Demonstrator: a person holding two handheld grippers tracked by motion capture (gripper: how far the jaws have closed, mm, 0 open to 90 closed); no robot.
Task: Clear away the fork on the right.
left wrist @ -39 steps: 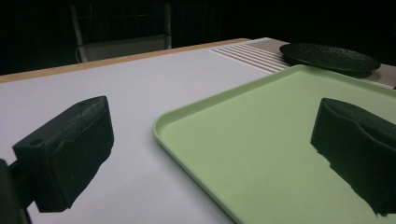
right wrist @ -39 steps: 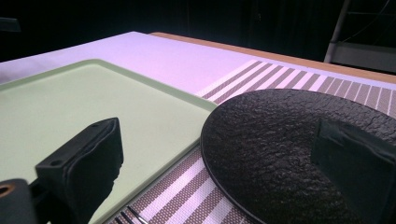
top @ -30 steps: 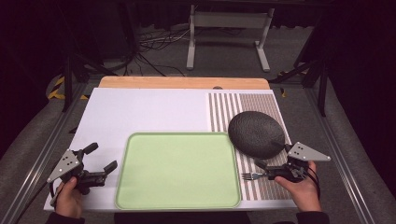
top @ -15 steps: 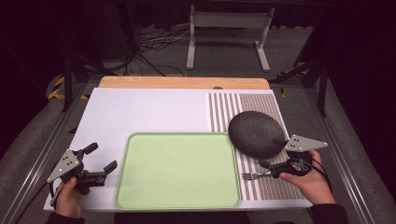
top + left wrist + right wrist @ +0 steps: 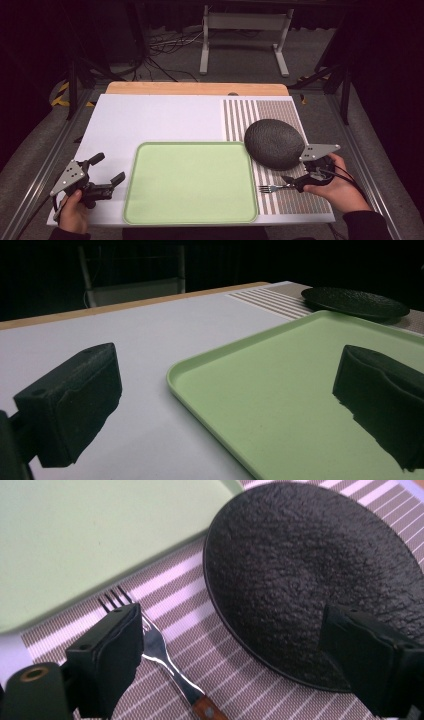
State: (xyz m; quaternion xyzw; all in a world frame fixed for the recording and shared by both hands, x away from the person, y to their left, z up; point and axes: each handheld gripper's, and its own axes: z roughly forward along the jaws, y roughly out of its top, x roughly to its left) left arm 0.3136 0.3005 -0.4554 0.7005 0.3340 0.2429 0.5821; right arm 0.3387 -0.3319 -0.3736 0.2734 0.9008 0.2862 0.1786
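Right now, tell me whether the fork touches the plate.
Apart. The right gripper view shows striped mat between the fork and the plate rim.

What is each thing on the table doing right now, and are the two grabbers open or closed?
green tray: flat on the table, nothing on it.
black plate: lying on the striped mat, nothing on it.
fork: lying flat on the mat, not gripped.
left gripper: open, holding nothing.
right gripper: open, above the fork and plate.
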